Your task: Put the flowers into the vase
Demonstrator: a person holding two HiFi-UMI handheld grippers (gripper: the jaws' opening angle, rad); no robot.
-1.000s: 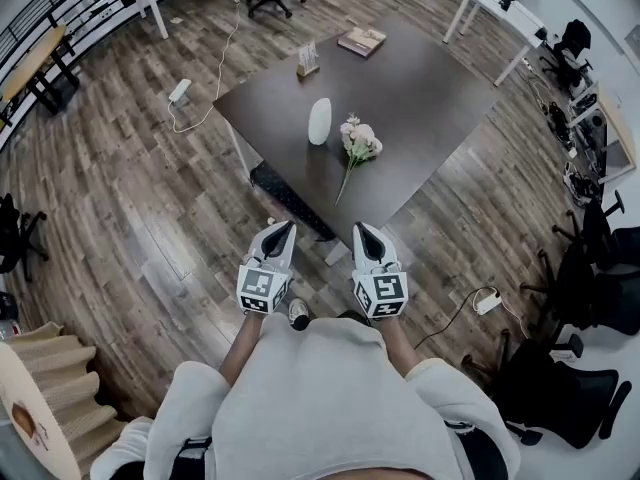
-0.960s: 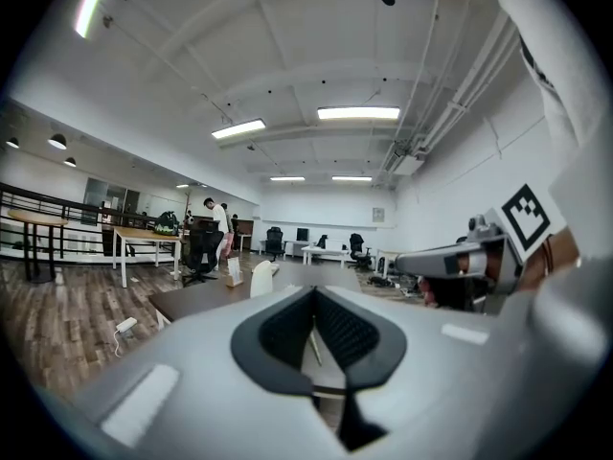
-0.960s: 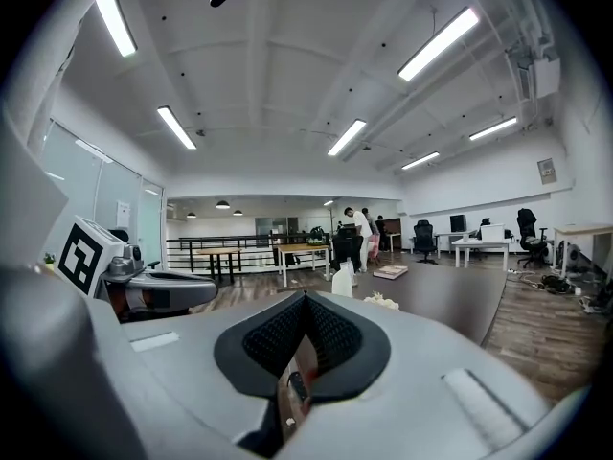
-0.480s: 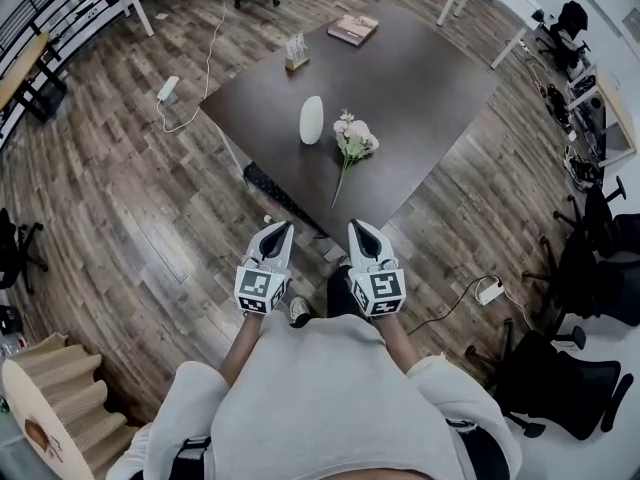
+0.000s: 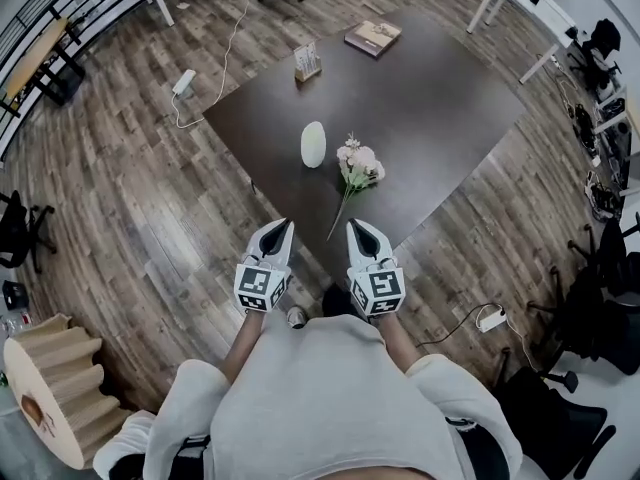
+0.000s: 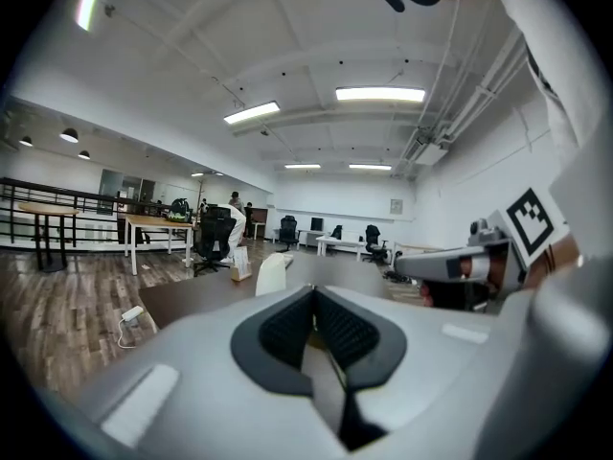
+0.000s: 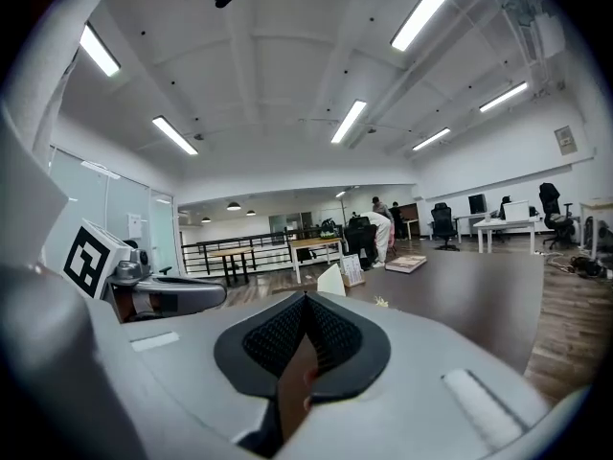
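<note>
L tool (image 5: 287, 226) & R tool (image 5: 353, 226) jaws together, empty; smooth white ovoid vase (image 5: 313, 145) beside pink flowers (image 5: 358, 162) on dark table (image 5: 440, 98).

Dark table (image 5: 430, 98) on wood-plank floor (image 5: 130, 218), black office chairs (image 5: 600, 313), ceiling strip lights (image 7: 426, 8).

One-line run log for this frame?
phase: pre-grasp | left gripper: shut, empty | right gripper: shut, empty | flowers: lying on table beside vase, untouched | vase: upright
</note>
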